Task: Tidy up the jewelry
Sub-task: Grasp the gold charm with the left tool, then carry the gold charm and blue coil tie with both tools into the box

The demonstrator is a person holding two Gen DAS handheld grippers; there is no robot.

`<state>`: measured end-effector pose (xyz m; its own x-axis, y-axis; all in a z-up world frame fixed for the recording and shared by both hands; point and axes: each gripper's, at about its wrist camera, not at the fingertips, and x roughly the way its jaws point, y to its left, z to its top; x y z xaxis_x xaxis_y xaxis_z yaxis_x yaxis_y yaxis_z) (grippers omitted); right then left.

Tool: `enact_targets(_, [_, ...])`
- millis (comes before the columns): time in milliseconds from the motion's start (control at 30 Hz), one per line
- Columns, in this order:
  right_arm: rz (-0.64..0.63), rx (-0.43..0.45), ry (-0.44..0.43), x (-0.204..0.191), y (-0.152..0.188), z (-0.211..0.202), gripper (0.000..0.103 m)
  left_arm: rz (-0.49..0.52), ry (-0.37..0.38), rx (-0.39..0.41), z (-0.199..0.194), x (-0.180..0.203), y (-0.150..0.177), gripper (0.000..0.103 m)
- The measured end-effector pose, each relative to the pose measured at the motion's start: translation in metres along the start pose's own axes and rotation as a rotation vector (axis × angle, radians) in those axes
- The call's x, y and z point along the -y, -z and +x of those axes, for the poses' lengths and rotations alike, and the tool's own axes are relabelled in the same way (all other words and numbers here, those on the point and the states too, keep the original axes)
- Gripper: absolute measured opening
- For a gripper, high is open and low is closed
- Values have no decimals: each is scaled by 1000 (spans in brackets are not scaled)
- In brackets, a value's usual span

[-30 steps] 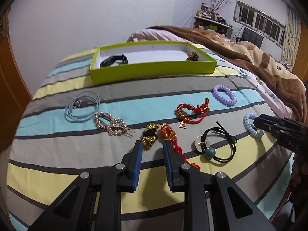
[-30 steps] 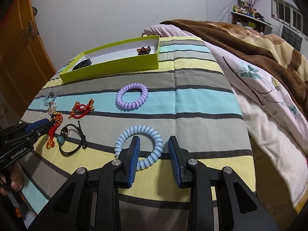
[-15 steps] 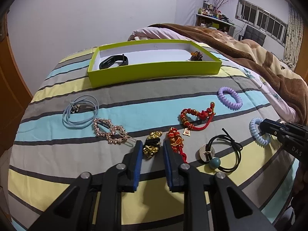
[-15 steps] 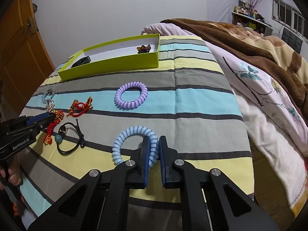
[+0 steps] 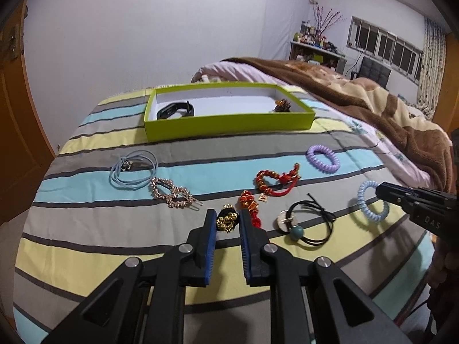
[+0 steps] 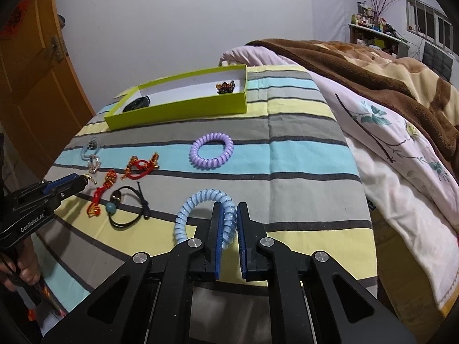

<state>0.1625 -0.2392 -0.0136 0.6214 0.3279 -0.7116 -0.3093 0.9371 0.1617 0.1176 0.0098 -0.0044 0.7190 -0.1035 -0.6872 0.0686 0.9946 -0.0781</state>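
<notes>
My left gripper (image 5: pixel 226 220) is shut on a black-and-gold beaded piece (image 5: pixel 227 221) on the striped bedspread. My right gripper (image 6: pixel 230 220) is shut on a light blue spiral hair tie (image 6: pixel 200 206), which also shows in the left wrist view (image 5: pixel 370 200). A lime green box (image 5: pixel 229 124) at the far end holds a black band (image 5: pixel 176 110) and a brown clip (image 5: pixel 282 105). A purple spiral tie (image 6: pixel 211 154), a red-gold bracelet (image 5: pixel 276 180), a red charm (image 5: pixel 250 205), a black elastic with a teal bead (image 5: pixel 308 225), a rhinestone clip (image 5: pixel 172 193) and a blue cord (image 5: pixel 133 169) lie loose.
A brown blanket (image 6: pixel 373 66) and a floral sheet (image 6: pixel 401 157) cover the bed's right side. A wooden door (image 6: pixel 31 71) stands at the left. The bedspread's edge drops off near both grippers.
My left gripper moved forward and closed on the black-and-gold piece. My right gripper closed on the blue spiral tie and has lifted it slightly.
</notes>
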Motion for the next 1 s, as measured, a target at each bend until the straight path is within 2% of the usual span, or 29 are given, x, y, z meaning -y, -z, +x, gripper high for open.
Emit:
enact_targets(500, [-29, 82, -42, -18, -18, -26, 9, -9, 10, 89, -33, 2, -10, 16])
enact_targets(1000, [-86, 128, -67, -34, -56, -18, 9, -14, -2, 138, -32, -1, -45, 16])
